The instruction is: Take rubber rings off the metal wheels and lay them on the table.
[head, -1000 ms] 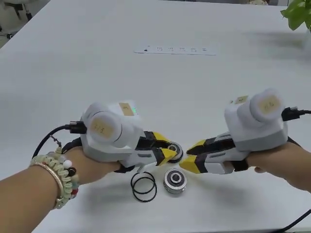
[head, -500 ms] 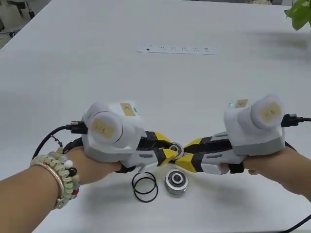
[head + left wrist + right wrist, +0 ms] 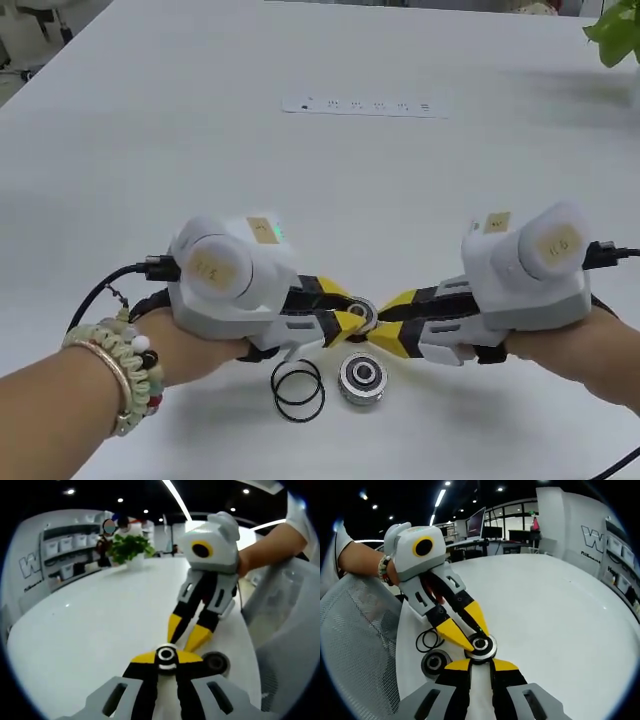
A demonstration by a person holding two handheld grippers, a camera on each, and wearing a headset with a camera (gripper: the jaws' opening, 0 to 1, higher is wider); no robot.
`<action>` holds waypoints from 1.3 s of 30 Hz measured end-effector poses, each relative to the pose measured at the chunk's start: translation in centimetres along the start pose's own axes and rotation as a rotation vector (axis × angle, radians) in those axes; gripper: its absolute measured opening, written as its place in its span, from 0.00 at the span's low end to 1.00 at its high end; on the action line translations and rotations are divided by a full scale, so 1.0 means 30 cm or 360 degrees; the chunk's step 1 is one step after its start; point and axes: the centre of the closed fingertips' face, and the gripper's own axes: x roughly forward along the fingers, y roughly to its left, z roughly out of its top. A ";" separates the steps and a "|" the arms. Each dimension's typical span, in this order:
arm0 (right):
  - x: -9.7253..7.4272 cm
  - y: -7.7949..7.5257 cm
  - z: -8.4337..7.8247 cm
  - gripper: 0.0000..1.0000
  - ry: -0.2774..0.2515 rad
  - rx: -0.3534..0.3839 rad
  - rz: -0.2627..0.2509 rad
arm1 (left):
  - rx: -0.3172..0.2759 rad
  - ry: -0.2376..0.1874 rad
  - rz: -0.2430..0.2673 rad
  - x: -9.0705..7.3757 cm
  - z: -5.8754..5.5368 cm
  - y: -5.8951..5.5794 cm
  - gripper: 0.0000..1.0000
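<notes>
Right gripper view: your left gripper (image 3: 472,635) is clamped on the wheel (image 3: 481,647), with the right gripper (image 3: 481,664) tips at its rim, grip untellable; the ring (image 3: 493,645) is probably soft, stretchy and grippy, so pinch its outer edge and peel.

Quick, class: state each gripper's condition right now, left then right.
Left gripper: shut on a metal wheel.
Right gripper: open, jaws apart with tips close to that wheel, gripping nothing.

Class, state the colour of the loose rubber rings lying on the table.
The rubber rings are black, clearest in the head view.
</notes>
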 end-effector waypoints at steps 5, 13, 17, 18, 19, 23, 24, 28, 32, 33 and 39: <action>0.000 0.003 0.002 0.13 -0.0012 -0.0037 -0.0009 | 0.0000 0.0000 -0.0001 -0.001 -0.001 0.000 0.13; 0.008 0.004 0.014 0.19 -0.0033 -0.0023 -0.0010 | 0.0001 -0.0001 -0.0003 0.000 -0.002 0.001 0.13; 0.017 0.008 0.012 0.20 -0.0008 -0.0073 -0.0023 | 0.0001 0.0000 -0.0002 0.000 -0.002 0.001 0.13; 0.015 0.006 0.013 0.20 -0.0010 -0.0062 -0.0021 | 0.0001 0.0000 -0.0003 0.000 -0.002 0.001 0.13; 0.012 0.005 0.014 0.20 -0.0019 -0.0056 -0.0020 | 0.0001 -0.0001 -0.0003 0.000 -0.002 0.001 0.13; 0.007 0.004 0.014 0.18 -0.0018 -0.0055 -0.0016 | 0.0001 0.0000 -0.0004 0.000 -0.002 0.002 0.13; 0.007 0.003 0.013 0.18 -0.0015 -0.0061 -0.0016 | 0.0001 0.0000 -0.0004 0.000 -0.002 0.002 0.13; 0.003 0.003 0.011 0.16 -0.0005 -0.0069 -0.0017 | 0.0000 -0.0001 -0.0004 0.000 -0.002 0.003 0.13; -0.004 -0.001 0.011 0.13 -0.0001 -0.0064 -0.0021 | 0.0001 0.0000 -0.0004 0.000 -0.002 0.002 0.13; -0.007 -0.001 0.007 0.11 0.0010 -0.0073 -0.0021 | 0.0000 0.0000 -0.0003 0.001 -0.002 0.003 0.13; -0.009 -0.010 0.000 0.00 0.0028 -0.0078 -0.0051 | -0.0001 0.0001 -0.0002 0.000 -0.003 0.002 0.13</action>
